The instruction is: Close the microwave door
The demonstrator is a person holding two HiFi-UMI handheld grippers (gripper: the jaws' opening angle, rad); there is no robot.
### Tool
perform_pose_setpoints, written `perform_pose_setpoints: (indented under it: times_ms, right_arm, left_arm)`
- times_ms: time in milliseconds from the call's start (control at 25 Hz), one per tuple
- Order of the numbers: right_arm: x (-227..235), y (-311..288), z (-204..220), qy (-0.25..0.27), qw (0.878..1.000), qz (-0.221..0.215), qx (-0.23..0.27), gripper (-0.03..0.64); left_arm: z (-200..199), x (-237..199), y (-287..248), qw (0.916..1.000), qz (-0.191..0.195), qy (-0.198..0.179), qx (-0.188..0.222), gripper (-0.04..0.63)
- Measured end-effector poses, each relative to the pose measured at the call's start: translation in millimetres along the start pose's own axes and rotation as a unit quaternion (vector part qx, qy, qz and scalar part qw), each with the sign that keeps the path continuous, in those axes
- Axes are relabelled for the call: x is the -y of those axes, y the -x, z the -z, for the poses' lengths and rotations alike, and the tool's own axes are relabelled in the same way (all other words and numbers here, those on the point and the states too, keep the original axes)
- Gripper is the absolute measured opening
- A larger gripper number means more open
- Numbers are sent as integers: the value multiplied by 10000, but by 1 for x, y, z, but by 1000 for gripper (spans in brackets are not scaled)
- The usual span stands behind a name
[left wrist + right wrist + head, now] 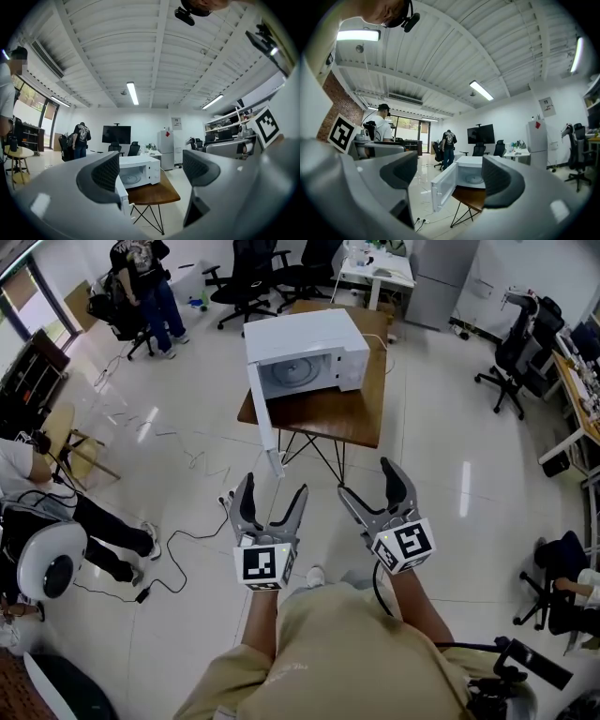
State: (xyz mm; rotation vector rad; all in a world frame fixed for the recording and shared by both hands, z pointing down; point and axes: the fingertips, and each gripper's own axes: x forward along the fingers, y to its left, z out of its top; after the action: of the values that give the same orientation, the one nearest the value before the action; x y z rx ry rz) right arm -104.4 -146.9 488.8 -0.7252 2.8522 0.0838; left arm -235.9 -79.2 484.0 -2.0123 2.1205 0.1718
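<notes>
A white microwave [309,357] stands on a small wooden table [347,413] ahead of me, its door [263,427] swung wide open toward me at the left. The cavity with a glass turntable shows. In the left gripper view the microwave [138,171] lies between the jaws; in the right gripper view the microwave [468,174] shows with its open door [443,186] on the left. My left gripper [270,502] and right gripper [369,479] are both open and empty, held well short of the table.
Power cables and a socket strip [225,500] trail on the shiny floor left of the table. Office chairs [248,282], a desk [380,273] and a standing person [145,292] are at the back. A seated person [56,512] is at the left.
</notes>
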Motion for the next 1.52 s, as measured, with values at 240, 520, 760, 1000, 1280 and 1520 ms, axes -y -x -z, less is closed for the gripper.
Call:
perform_pose_setpoints:
  times_ms: [240, 520, 760, 1000, 1280, 1520]
  right_arm:
    - [44, -34, 2, -33, 9998, 206, 20, 416]
    - [88, -76, 16, -157, 9998, 34, 76, 416]
    - [139, -118, 6, -200, 9992, -240, 250, 416]
    - [187, -141, 7, -269, 9976, -489, 401, 414]
    - [217, -176, 26, -142, 9975, -565, 409, 413]
    - [217, -199, 18, -67, 9978, -475, 465, 413]
  left_arm:
    - [12, -17, -42, 9999, 16, -2, -109, 428]
    - [26, -29, -94, 9996, -202, -147, -153, 428]
    - [22, -25, -157, 9988, -366, -323, -73, 428]
    - [31, -15, -201, 9971, -629, -426, -47, 428]
    - [45, -39, -230, 9938, -943, -590, -43, 428]
    - [53, -55, -240, 9948, -856, -517, -190, 428]
